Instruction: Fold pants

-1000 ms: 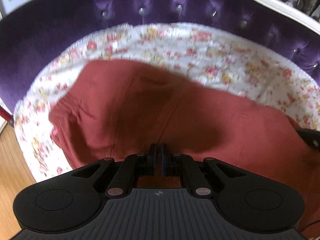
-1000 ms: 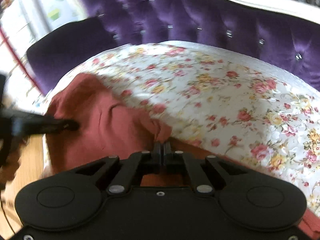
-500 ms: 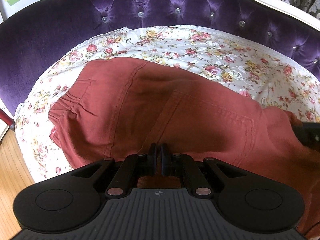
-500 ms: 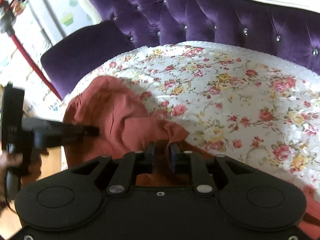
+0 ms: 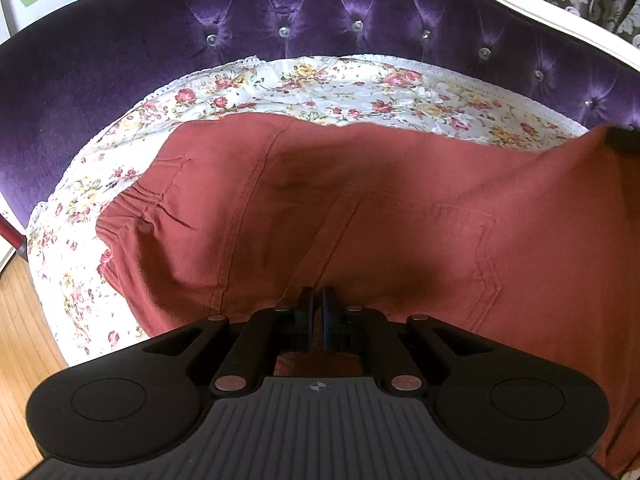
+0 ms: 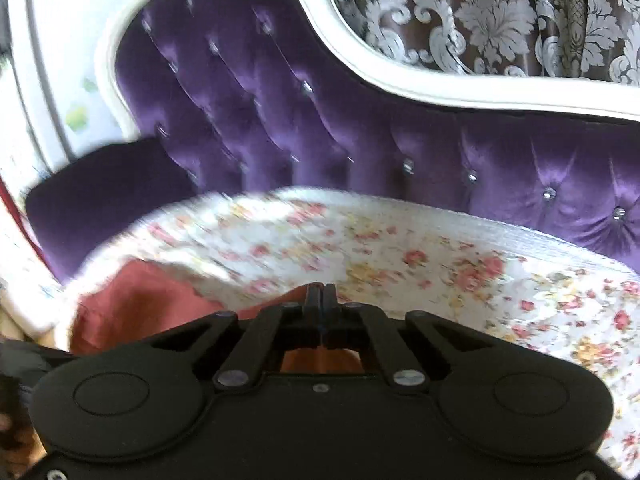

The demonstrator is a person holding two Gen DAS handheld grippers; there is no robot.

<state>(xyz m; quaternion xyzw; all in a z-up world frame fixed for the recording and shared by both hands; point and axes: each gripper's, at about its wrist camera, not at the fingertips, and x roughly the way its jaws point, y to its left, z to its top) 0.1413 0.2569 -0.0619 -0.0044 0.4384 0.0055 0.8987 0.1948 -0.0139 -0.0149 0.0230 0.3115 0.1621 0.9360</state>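
Rust-red pants (image 5: 360, 220) lie spread across a floral sheet (image 5: 340, 84), waistband gathers at the left, a back pocket at the right. My left gripper (image 5: 316, 300) sits at their near edge, jaws almost together with red cloth pinched between them. At the far right the cloth rises to a peak where my right gripper (image 5: 624, 140) holds it up. In the blurred right wrist view, the right gripper (image 6: 322, 292) has its jaws pressed together on a fold of the pants (image 6: 136, 312), which hang below and to the left.
The sheet (image 6: 400, 248) covers the seat of a purple tufted sofa (image 5: 320, 12) with a white frame (image 6: 400, 76). A dark armrest (image 5: 60, 100) bounds the left side. Wooden floor (image 5: 16, 320) shows at lower left. Patterned curtains (image 6: 500, 20) hang behind.
The right gripper opened over a bunched fold, then shut on it and rose, tilting up. The pants' right side now lifts toward it. The left gripper has kept its place.
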